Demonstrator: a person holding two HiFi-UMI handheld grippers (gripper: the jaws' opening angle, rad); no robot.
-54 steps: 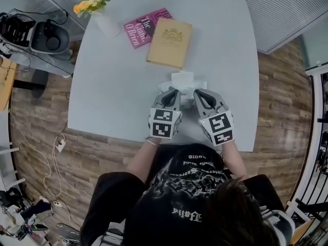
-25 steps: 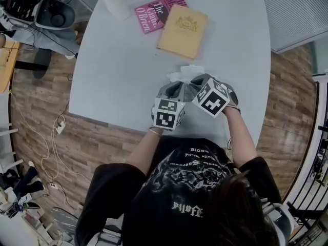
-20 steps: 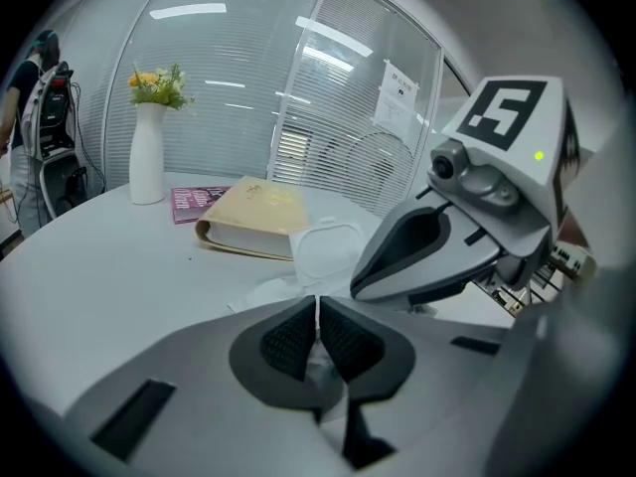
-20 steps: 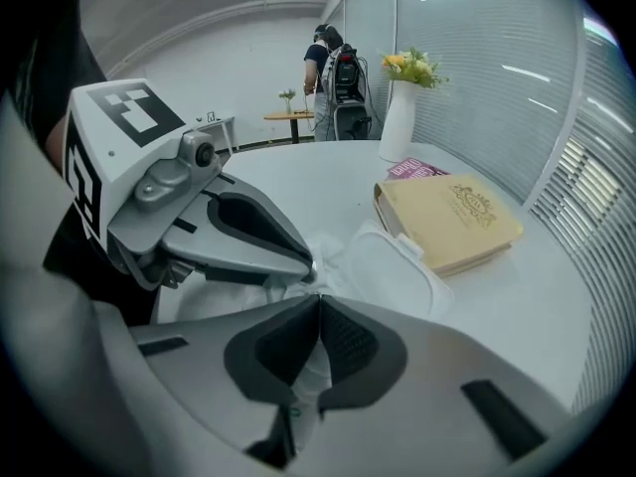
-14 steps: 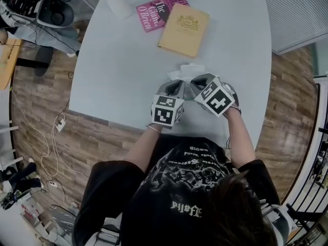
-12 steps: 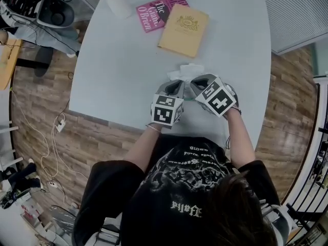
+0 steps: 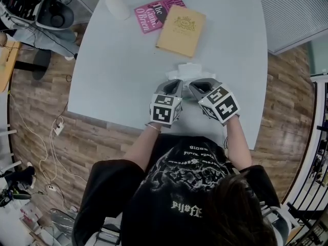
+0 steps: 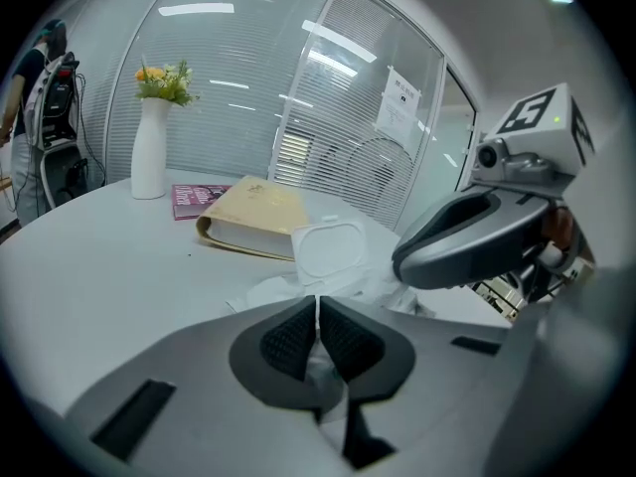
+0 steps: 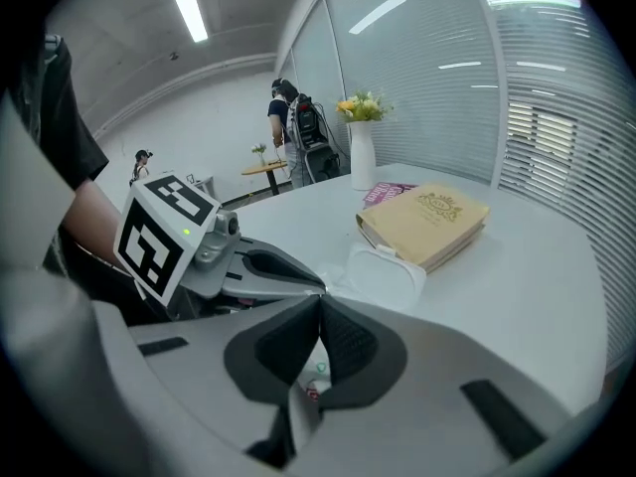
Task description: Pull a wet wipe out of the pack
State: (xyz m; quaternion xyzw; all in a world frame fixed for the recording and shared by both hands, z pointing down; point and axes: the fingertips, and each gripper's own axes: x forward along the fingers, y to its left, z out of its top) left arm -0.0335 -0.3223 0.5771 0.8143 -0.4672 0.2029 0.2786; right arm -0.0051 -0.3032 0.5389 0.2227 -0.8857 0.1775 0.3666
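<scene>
The left gripper has its ribbed black pads pinched on a thin, limp white wet wipe. The right gripper clamps the crinkled printed film of the pack. Their tips nearly meet. The pack lies on the pale, smooth table near its front edge. Its rounded plastic lid stands open on the far side. A tan book lies well beyond, and bare tabletop stretches to the left.

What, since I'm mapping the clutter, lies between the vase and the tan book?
A pink book, one corner under the tan book, lies flat between it and the vase; the head view shows this.
</scene>
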